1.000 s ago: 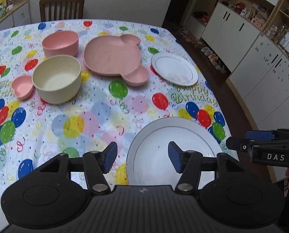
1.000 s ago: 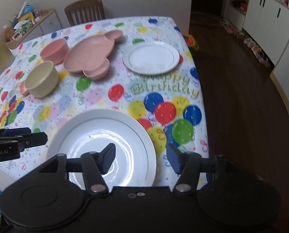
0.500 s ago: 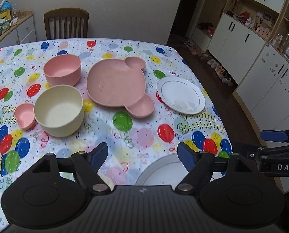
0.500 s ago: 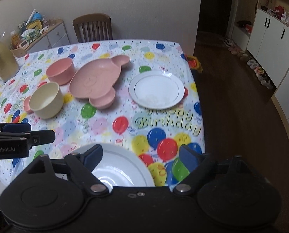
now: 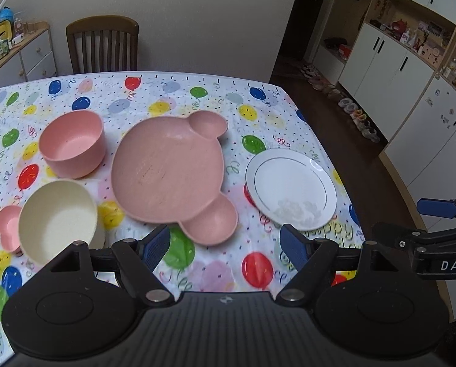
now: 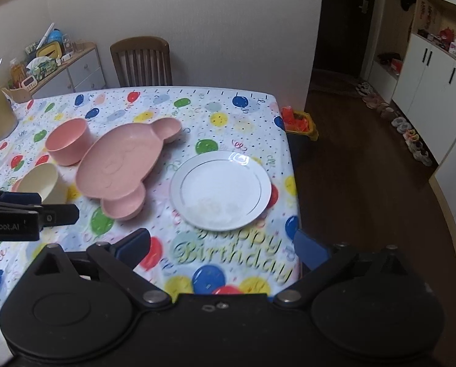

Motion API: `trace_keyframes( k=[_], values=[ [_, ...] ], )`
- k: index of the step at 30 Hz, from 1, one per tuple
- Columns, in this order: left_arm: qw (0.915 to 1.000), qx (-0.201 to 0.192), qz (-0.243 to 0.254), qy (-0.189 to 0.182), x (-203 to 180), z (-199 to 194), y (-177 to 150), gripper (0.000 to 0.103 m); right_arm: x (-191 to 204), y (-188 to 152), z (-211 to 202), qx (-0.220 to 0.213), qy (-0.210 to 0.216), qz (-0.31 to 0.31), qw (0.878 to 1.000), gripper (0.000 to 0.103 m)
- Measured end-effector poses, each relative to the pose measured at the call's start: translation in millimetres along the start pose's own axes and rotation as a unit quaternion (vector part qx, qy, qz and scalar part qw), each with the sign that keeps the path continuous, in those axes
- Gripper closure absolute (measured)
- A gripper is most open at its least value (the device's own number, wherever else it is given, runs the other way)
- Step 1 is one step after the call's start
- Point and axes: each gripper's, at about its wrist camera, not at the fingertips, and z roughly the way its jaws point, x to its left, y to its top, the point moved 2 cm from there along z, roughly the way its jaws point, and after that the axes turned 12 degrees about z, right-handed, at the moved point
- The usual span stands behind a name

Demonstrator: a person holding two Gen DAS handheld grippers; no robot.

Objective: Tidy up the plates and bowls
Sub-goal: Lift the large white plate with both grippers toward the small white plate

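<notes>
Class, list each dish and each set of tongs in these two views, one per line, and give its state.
Left tongs: open, empty.
Right tongs: open, empty.
Small white round plate: flat, residue inside.
Pink bear-shaped divided plate: flat, empty.
Pink round bowl: upright, empty.
Cream round bowl: upright, empty.

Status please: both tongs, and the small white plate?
Both tongs, left and right, just opened, empty. Small white round plate flat on table, untouched. Path clear.
</notes>
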Motion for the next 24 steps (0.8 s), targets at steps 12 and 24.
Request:
trace_keyframes(
  k=[12, 24],
  values=[
    [0.999, 0.026, 0.028, -0.024, -19.0, 72.0, 42.2, 0.024, -36.4, 45.0, 79.7, 0.054, -0.009, -0.003, 0.998, 0.007],
    [0.9954, 0.088, 0.027, -0.028, -24.6, 124.5, 60.9, 0.026, -47.6, 68.0, 150.9, 0.189, -0.007, 0.021, 0.982, 0.024]
  ],
)
